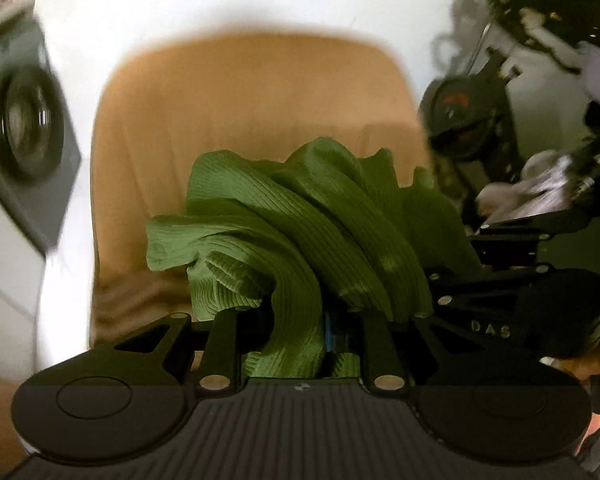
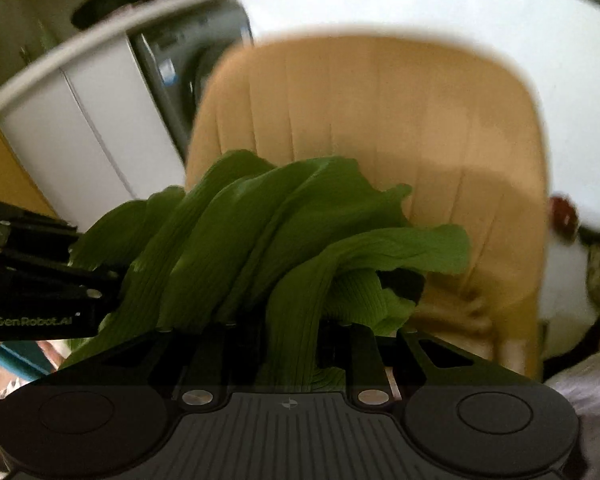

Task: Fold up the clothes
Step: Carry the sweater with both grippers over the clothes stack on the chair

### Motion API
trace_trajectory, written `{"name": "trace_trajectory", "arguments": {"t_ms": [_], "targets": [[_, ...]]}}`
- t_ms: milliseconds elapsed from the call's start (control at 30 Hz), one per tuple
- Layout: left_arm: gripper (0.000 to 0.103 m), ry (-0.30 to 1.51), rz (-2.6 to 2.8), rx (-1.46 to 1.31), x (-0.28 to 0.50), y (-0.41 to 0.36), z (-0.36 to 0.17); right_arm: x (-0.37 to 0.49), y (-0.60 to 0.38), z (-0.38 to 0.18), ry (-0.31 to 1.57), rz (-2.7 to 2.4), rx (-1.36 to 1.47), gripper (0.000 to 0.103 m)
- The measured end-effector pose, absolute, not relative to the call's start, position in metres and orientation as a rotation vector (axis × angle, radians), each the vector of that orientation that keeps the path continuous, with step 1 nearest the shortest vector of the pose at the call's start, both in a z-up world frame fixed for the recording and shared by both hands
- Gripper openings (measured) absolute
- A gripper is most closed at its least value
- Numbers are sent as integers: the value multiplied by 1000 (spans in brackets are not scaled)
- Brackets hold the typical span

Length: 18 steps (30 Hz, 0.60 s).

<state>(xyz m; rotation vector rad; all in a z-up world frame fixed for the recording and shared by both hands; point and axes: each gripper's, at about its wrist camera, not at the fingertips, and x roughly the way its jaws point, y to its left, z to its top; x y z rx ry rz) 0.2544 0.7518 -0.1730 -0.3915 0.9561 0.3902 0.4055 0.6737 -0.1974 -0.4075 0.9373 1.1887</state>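
A green ribbed garment (image 1: pixel 300 232) is bunched in folds and held up in front of a tan chair (image 1: pixel 252 96). My left gripper (image 1: pixel 300 332) is shut on one bunch of the garment, whose cloth spills out between the fingers. The right gripper's body (image 1: pixel 520 300) shows at the right of the left wrist view, close beside. In the right wrist view the same green garment (image 2: pixel 260 248) fills the centre, and my right gripper (image 2: pixel 292 344) is shut on it. The left gripper's body (image 2: pixel 32 280) sits at the left edge. Both sets of fingertips are hidden by cloth.
The tan chair's backrest (image 2: pixel 380 120) stands behind the garment against a white wall (image 1: pixel 260 0). A washing machine (image 1: pixel 24 136) and white cabinet doors (image 2: pixel 80 132) lie to the left. Dark equipment and pale cloth (image 1: pixel 540 188) crowd the right side.
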Motion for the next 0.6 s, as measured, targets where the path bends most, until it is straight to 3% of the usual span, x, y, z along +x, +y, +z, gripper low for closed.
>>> {"name": "trace_trajectory", "arguments": {"t_ms": [133,367,600], "targets": [[23,1035,346,-405,243,761,-205,403,684,-222,985,1165,-436,21],[25,1007,254,-572,217,797,-208,410,666,-220,1057,1088,-349,30],[24,1018,219,-581,207,808,-209,409,655,-226,1077,1045,-253,20]]}}
